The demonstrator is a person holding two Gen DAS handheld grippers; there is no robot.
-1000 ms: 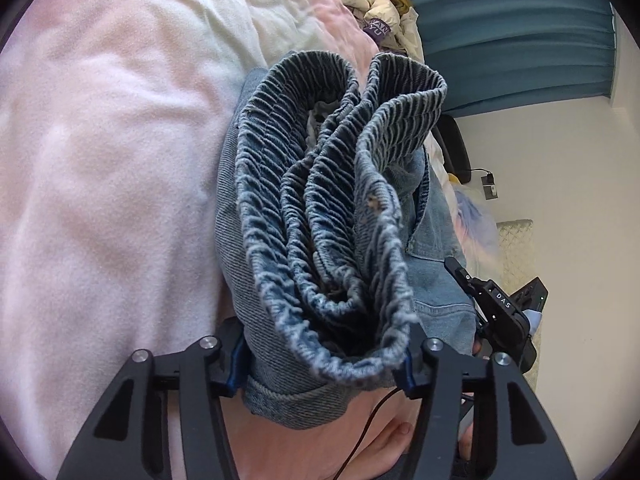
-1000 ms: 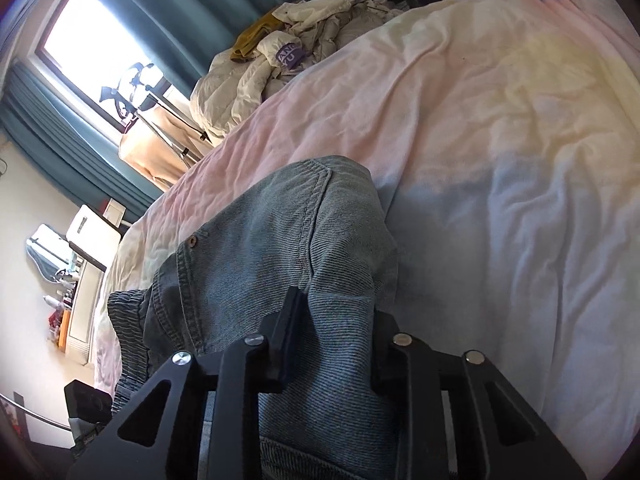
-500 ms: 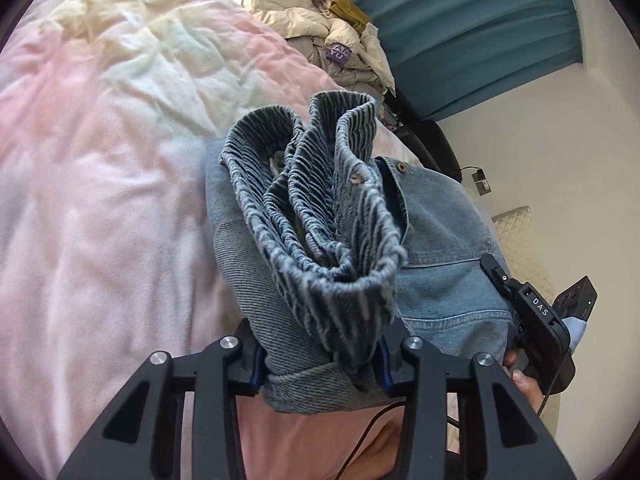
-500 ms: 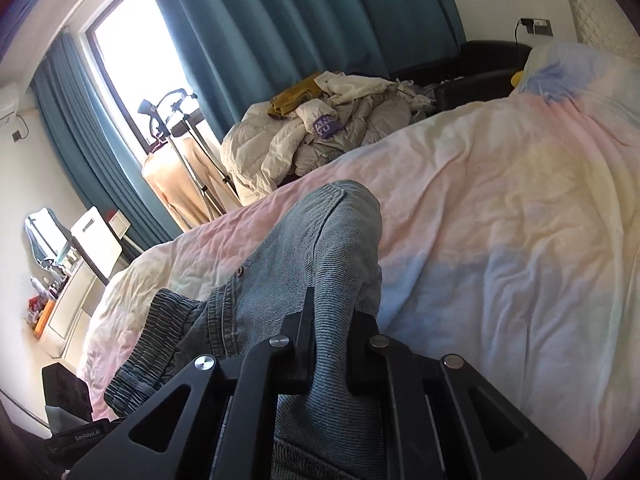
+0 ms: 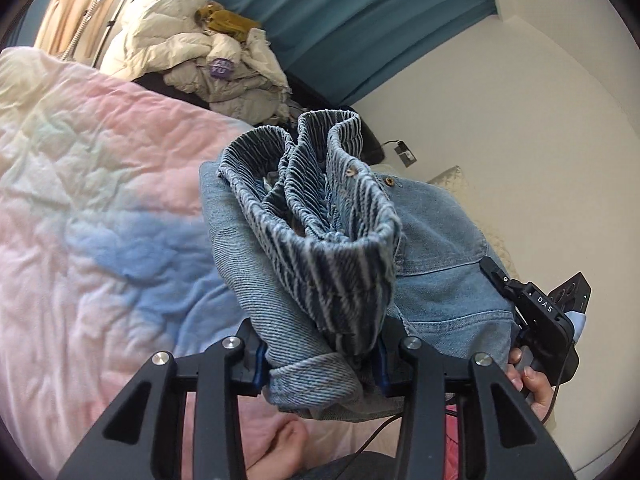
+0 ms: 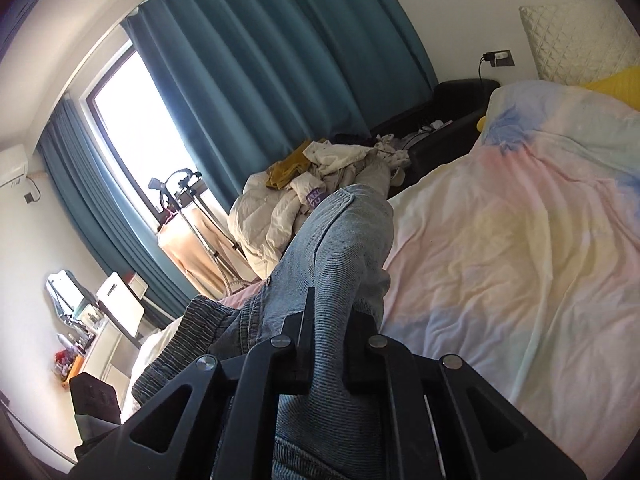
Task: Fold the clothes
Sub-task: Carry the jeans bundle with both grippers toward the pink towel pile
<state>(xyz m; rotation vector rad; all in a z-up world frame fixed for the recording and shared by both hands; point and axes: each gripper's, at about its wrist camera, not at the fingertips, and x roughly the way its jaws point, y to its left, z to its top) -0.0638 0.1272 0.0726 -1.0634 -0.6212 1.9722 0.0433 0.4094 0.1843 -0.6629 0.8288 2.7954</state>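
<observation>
Left wrist view, left gripper [image 5: 320,354] clamped on bunched jeans [image 5: 320,248], right gripper [image 6: 326,346] pinching prob. same jeans

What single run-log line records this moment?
left gripper: shut on folded blue denim jeans | right gripper: shut on jeans | jeans: lifted above pastel bedsheet

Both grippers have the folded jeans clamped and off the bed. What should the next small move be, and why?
Probably carry the jeans level toward the open stretch of the bedspread and lower them there. The left gripper clamps the bunched waistband end, the right gripper pinches a fold, so the bundle hangs unsupported.
</observation>
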